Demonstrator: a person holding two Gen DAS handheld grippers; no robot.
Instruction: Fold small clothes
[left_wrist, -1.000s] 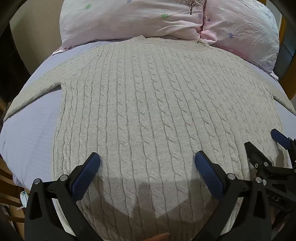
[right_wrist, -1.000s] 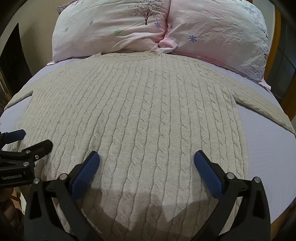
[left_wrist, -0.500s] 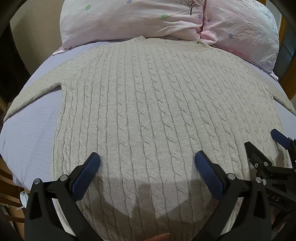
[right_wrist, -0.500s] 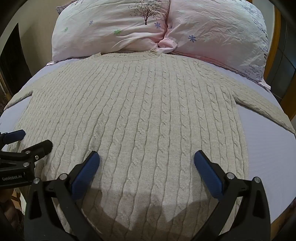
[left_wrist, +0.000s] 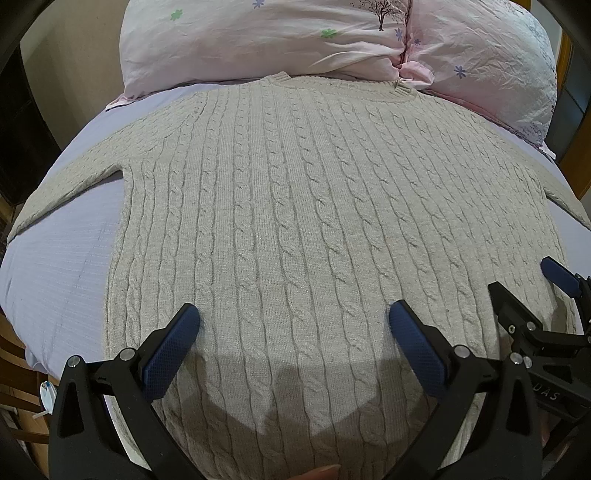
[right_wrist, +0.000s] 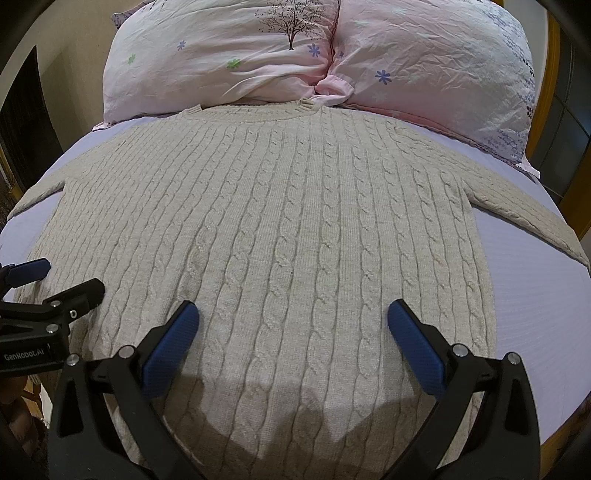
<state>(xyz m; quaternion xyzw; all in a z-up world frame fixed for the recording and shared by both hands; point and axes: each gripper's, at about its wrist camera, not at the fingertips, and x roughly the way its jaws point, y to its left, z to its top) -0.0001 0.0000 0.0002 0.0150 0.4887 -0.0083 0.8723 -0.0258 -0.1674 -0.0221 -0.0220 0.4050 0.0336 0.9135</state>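
A beige cable-knit sweater (left_wrist: 295, 206) lies flat on the bed, collar at the far end, both sleeves spread out to the sides. It also fills the right wrist view (right_wrist: 288, 221). My left gripper (left_wrist: 293, 317) is open and empty, hovering over the sweater's lower part. My right gripper (right_wrist: 293, 314) is open and empty over the lower part too. The right gripper also shows at the right edge of the left wrist view (left_wrist: 524, 277), and the left gripper at the left edge of the right wrist view (right_wrist: 66, 273). The hem is hidden below the frames.
The lavender bed sheet (left_wrist: 59, 266) shows on both sides of the sweater (right_wrist: 535, 295). Two pink floral pillows (left_wrist: 258, 40) (right_wrist: 436, 62) lie at the head of the bed. A wooden bed frame (right_wrist: 550, 110) runs along the right.
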